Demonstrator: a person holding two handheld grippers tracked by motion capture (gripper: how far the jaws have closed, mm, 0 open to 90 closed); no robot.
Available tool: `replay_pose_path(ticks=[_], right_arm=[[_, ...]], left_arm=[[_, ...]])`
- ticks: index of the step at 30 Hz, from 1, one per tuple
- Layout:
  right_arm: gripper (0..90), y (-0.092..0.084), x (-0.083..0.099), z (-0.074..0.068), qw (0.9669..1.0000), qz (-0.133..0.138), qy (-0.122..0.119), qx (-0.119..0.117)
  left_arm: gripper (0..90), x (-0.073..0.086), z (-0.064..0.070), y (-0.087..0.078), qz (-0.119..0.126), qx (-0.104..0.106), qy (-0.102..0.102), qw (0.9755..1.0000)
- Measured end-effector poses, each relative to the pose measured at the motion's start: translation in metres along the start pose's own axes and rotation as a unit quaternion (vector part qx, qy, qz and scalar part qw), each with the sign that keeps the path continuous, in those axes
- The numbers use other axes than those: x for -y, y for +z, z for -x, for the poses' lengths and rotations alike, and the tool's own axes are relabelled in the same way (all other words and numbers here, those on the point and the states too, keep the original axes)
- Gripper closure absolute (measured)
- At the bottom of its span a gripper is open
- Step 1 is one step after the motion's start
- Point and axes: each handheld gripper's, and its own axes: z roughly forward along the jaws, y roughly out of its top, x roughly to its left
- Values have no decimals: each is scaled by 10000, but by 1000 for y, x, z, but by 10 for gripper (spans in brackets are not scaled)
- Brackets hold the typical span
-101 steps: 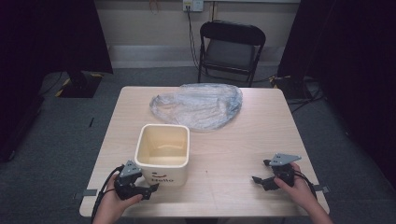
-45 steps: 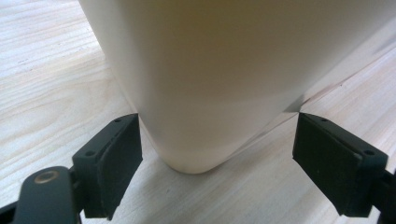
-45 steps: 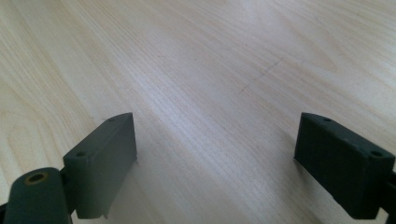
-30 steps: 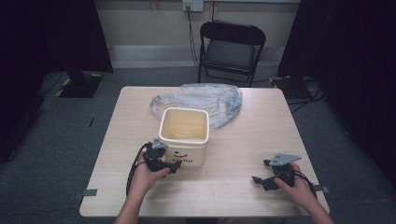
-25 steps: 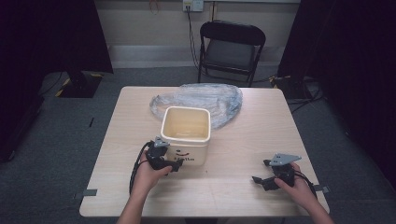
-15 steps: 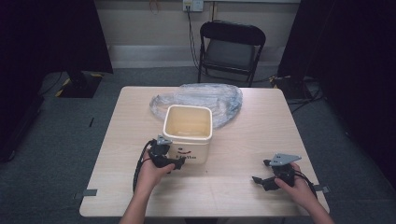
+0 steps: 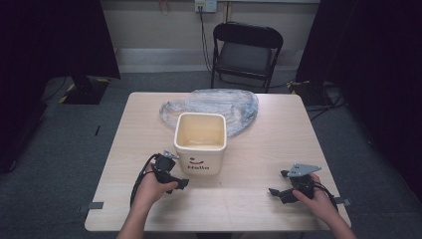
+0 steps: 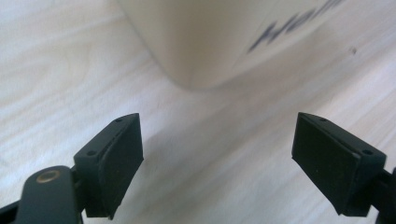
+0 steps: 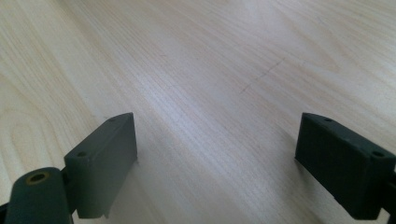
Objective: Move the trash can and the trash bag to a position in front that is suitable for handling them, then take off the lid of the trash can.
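- Cream tub point(image 7: 200, 143) sits mid-table point(image 7: 259, 209), its near corner just ahead of my left gripper point(image 7: 180, 183), whose jaws gape wide, holding nothing.
- Crinkled plastic bag point(image 7: 219, 103) lies touching behind it.
- My right gripper point(image 7: 276, 192) rests well apart, jaws wide, empty.

bucket point(image 7: 200, 142) | pushed right, toward bag | left tongs point(image 7: 180, 183) followed

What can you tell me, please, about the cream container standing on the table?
The cream container is a squarish, round-cornered tub that looks like plastic, open-topped and seemingly empty, standing upright on the pale wooden table. Its near face bears a dark smile mark and a word beginning "Hall". A crumpled clear plastic bag lies right behind it. The left gripper, jaws open, sits by its near-left corner, apparently without touching it.
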Motion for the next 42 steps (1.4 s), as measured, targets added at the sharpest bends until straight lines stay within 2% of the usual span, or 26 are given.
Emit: replay_pose_path(ticks=[4,15,19,20,24,27,31,33,36,42], right_arm=[[117,0,0,0,10000,0,-2,-1],[117,0,0,0,10000,0,-4,-2],[117,0,0,0,10000,-1,-7,-6],[117,0,0,0,10000,0,-5,-4],[117,0,0,0,10000,0,-11,-12],[117,0,0,0,10000,0,-13,-14],[117,0,0,0,10000,0,-15,-14],[117,0,0,0,10000,0,-14,-14],[117,0,0,0,10000,2,-14,-16],[117,0,0,1,10000,1,-23,-21]], left_arm=[[160,3,-4,-2,-59,-53,-94,9999],[160,3,-7,-6,-227,5,-103,9997],[160,1,-9,-8,-263,-19,-211,9994],[160,1,-10,-10,-311,-36,-138,9994],[161,1,-12,-13,-353,-38,-119,9993],[161,0,-13,-15,-498,-40,-76,9987],[162,-5,-16,-24,-415,-16,-52,9991],[161,-7,-16,-28,-335,-71,-135,9993],[162,-11,-17,-33,-319,-94,-110,9994],[162,-19,-17,-41,-374,30,-52,9993]])
